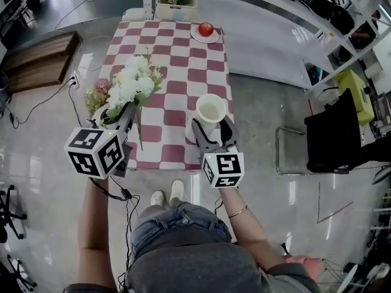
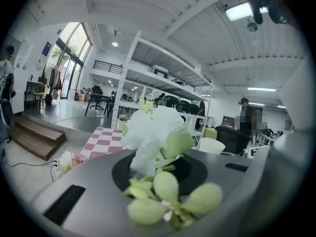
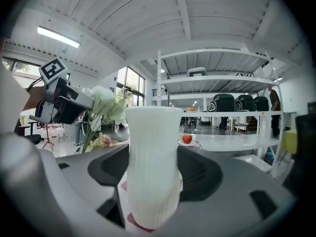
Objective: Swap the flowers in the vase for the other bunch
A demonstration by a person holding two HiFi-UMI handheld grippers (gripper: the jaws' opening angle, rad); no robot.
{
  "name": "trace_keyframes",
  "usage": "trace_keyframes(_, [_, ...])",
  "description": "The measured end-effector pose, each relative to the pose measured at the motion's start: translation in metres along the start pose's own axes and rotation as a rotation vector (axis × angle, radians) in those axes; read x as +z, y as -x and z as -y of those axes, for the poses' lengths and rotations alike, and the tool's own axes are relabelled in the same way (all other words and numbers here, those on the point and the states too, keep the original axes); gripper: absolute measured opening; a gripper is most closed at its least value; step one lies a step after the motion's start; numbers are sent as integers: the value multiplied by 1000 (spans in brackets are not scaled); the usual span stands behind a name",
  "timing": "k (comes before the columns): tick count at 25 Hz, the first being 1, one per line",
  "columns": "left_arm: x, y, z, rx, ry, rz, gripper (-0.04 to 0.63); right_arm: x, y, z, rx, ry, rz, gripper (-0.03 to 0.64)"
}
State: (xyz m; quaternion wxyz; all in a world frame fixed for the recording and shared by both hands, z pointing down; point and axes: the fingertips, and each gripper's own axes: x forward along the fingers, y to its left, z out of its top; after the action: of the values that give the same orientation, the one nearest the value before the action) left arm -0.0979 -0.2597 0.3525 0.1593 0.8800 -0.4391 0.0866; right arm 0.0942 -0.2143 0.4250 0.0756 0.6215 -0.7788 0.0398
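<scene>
Pinching a white flower bunch (image 1: 131, 83) at centre left is the left gripper (image 1: 121, 119); the right gripper (image 1: 214, 130) clasps the vase (image 1: 211, 110).

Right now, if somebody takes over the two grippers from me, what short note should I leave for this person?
The left gripper is shut on the stems of the white bunch, held above the left side of the table.
The right gripper is closed around the vase, which stands upright near the table's front edge.
The pink bunch lies at the table's left edge.
Done: the vase is empty.
Left: one bunch must go in. The pictures do not show which one came out, so check first.
</scene>
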Motion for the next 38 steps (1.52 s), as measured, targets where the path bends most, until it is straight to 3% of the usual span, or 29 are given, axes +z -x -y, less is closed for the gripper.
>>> trace_keyframes(6, [-32,-25,-14,25,33,-88,43,0,-1,0,-5,3,1,311])
trace_keyframes(16, [-54,-74,-40,62,62,-109,44,-3,-2,0,-9,10,0,311])
trace_keyframes(21, [-70,-101,-53,73,125,-133,44,-3,-3,0,-7,9,1,311])
trace_keyframes(28, [-92,-128,-64,98,130,-188,49,-2,-3,-1,-8,9,-3,311])
trace_keyframes(34, [-104,-140,-64,110,132,-206,75,-3,-4,0,-5,14,-2,311])
trace_keyframes(38, [-110,-144,-60,104,115,-229,130,-4,-4,2,-3,10,1,311])
